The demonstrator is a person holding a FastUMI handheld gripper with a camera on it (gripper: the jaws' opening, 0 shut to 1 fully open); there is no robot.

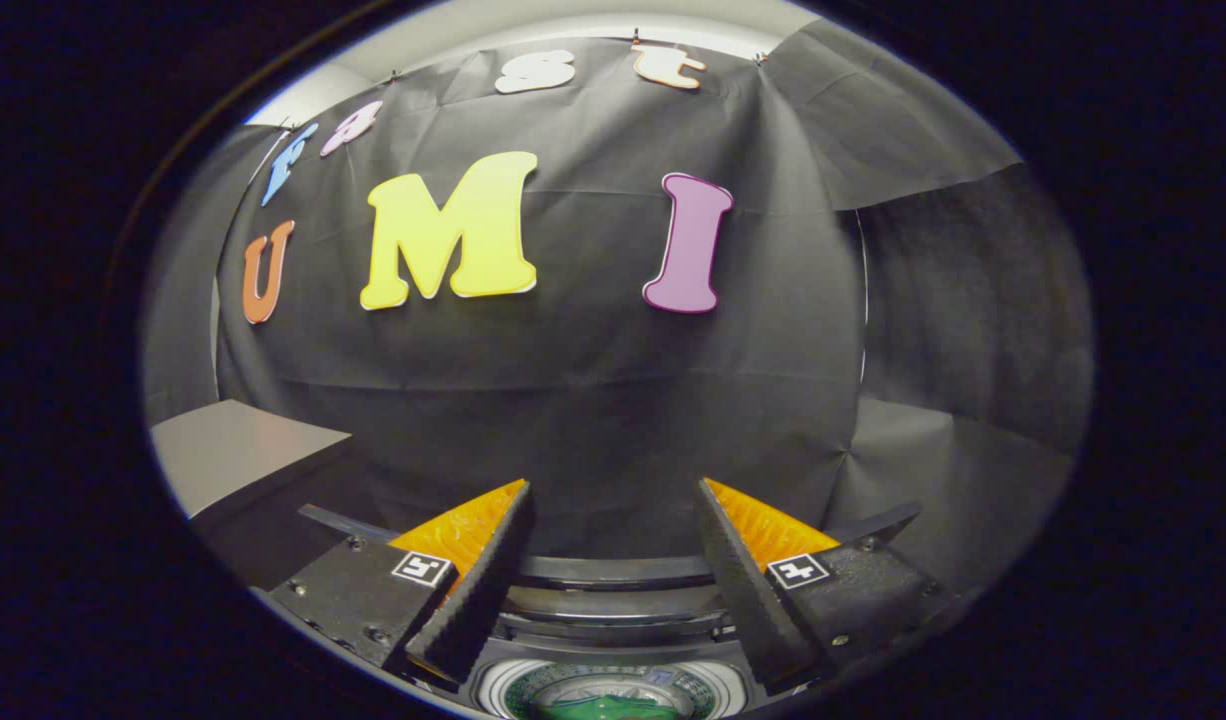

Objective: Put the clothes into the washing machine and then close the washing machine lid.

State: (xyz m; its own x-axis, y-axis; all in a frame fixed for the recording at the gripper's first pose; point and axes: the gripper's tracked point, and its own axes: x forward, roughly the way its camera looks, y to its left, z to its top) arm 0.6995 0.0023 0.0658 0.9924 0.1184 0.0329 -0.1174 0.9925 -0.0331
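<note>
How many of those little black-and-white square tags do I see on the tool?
2: one square tag on the left finger, one on the right. The jaws stand open above the round washing machine drum. Others may be hidden.

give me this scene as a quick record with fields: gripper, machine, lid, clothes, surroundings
gripper: two-finger gripper open, nothing between its fingers
machine: round white washing machine drum below the fingers, something green inside
lid: dark curved lid standing open just beyond the fingers
clothes: cannot tell whether the green is clothing
surroundings: black cloth wall ahead; grey flat surface beside the wall
</note>
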